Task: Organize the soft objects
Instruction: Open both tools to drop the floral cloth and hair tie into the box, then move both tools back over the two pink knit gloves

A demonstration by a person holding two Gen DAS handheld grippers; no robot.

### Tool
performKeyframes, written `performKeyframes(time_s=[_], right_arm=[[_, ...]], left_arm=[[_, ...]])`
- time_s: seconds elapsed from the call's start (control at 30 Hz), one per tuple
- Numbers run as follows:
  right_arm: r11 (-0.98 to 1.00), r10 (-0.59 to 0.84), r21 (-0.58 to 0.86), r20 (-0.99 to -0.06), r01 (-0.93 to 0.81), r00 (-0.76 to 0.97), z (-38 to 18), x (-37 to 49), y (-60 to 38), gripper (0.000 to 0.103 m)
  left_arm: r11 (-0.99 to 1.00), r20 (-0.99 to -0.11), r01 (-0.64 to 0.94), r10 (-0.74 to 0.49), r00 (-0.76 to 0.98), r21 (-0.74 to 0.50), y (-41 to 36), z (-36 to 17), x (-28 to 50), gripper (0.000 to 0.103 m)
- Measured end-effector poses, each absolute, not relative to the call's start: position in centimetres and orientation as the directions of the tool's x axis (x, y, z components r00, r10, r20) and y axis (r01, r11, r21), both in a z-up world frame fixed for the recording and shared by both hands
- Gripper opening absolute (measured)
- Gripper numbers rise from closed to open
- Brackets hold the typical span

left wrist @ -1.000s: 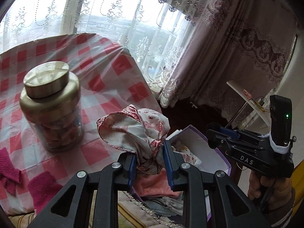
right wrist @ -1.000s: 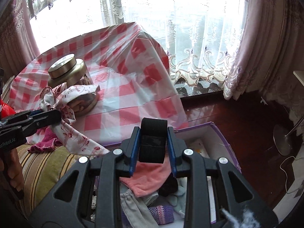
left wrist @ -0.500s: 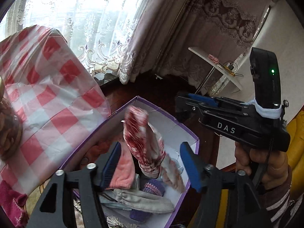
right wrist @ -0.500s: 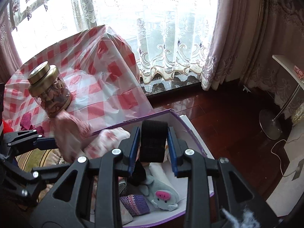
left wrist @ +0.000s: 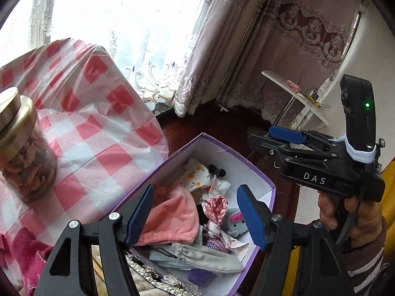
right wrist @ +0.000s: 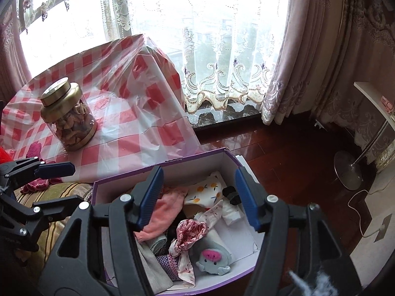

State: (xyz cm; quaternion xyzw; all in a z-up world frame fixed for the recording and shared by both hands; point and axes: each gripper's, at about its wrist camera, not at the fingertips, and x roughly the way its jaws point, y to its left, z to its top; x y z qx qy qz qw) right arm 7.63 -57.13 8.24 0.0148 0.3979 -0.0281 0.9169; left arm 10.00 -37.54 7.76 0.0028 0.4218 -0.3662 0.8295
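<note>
A purple box (left wrist: 267, 190) (right wrist: 229, 154) holds several soft things. The red-and-white patterned cloth (left wrist: 216, 207) (right wrist: 191, 231) lies in its middle, beside a pink cloth (left wrist: 172, 219) (right wrist: 164, 209), a grey plush (right wrist: 213, 259) (left wrist: 235, 223), an orange-print cloth (right wrist: 206, 191) and a small black item (right wrist: 232, 196) (left wrist: 217, 170). My left gripper (left wrist: 196, 218) is open and empty above the box. My right gripper (right wrist: 198, 197) is open and empty above the box too; it also shows from the side in the left wrist view (left wrist: 284, 138).
A gold-lidded glass jar (left wrist: 21, 145) (right wrist: 68, 116) stands on the red-checked tablecloth (left wrist: 98, 133) (right wrist: 138, 113) left of the box. Dark pink cloths (left wrist: 27, 254) lie at the table's near edge. Lace curtains, dark wood floor and a lamp base (right wrist: 349, 170) lie beyond.
My left gripper opened and dropped the patterned cloth into the box. My right gripper opened and released the black item into the box. Both swung from the table toward the box.
</note>
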Motion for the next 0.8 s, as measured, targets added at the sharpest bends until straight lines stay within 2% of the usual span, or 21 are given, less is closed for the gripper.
performKeyframes(time_s=[0.23,0.43,0.8], right_arm=[[0.998,-0.029,-0.059,-0.723,-0.02,0.69,8.8,7.9,-53.6,0.064],[0.994,0.076,0.0,-0.733,-0.112,0.676,8.9,8.3,-50.5,0.064],[0.962,0.18,0.007,-0.768,-0.273,0.614,7.6,9.6,-43.1,0.064]], left_arm=[[0.777,-0.684,0.563,-0.574,0.451,-0.281,-33.9,8.7,10.1,0.07],[0.833,-0.673,0.454,-0.535,0.512,-0.317,-28.2,8.4,11.1,0.07],[0.912,-0.689,0.228,-0.407,0.6,-0.34,-17.3,7.0,12.3,0.07]])
